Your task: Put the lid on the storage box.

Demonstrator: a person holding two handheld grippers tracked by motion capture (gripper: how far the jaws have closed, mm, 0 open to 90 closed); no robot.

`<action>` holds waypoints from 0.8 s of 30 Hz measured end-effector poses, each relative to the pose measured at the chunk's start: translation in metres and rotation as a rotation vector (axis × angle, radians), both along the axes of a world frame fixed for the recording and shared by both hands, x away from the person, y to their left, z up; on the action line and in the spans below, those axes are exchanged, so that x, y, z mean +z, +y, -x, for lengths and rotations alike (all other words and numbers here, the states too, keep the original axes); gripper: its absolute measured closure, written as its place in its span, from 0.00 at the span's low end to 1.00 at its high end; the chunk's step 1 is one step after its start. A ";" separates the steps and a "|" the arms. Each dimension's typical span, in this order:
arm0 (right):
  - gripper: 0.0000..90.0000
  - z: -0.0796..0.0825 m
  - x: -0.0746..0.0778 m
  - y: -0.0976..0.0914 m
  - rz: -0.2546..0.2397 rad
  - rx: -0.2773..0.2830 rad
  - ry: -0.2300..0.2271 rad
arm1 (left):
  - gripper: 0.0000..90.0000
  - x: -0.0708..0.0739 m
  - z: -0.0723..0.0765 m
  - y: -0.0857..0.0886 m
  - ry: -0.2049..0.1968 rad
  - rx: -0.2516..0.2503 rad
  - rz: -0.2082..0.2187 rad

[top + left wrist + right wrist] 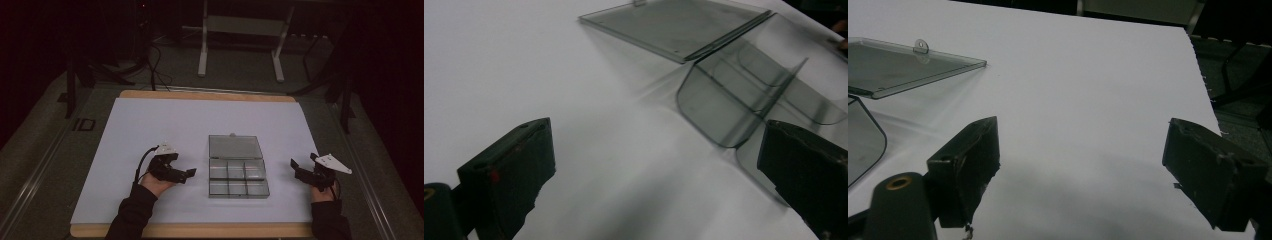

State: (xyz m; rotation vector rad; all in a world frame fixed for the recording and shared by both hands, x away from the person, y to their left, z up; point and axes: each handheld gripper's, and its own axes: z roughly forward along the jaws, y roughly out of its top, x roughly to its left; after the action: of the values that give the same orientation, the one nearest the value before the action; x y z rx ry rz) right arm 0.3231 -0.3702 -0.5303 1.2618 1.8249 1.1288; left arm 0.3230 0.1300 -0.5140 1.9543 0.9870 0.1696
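White sheeting covered the table in a dark room. One clear plastic compartment box lay open at its middle, lid folded flat behind six empty compartments. It looked light, stiff and slippery, probably best gripped by a thin wall or the lid's tab. Left gripper sat left of the box, right gripper right of it, both with jaws spread and empty.
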 end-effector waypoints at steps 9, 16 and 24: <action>0.17 0.000 0.000 0.000 0.000 0.001 -0.002 | 0.03 0.005 -0.011 -0.013 0.031 -0.006 0.013; 0.17 0.000 0.000 0.000 0.003 0.003 0.000 | 0.03 0.010 -0.021 -0.024 0.044 -0.007 0.001; 0.17 0.000 0.000 0.001 0.004 0.007 0.001 | 0.03 0.017 -0.036 -0.037 0.054 0.009 0.004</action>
State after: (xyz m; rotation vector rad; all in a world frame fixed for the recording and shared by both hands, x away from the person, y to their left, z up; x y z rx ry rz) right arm 0.3232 -0.3696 -0.5305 1.2553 1.8322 1.1281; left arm 0.3591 0.0927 -0.4972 1.9602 1.0303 0.1206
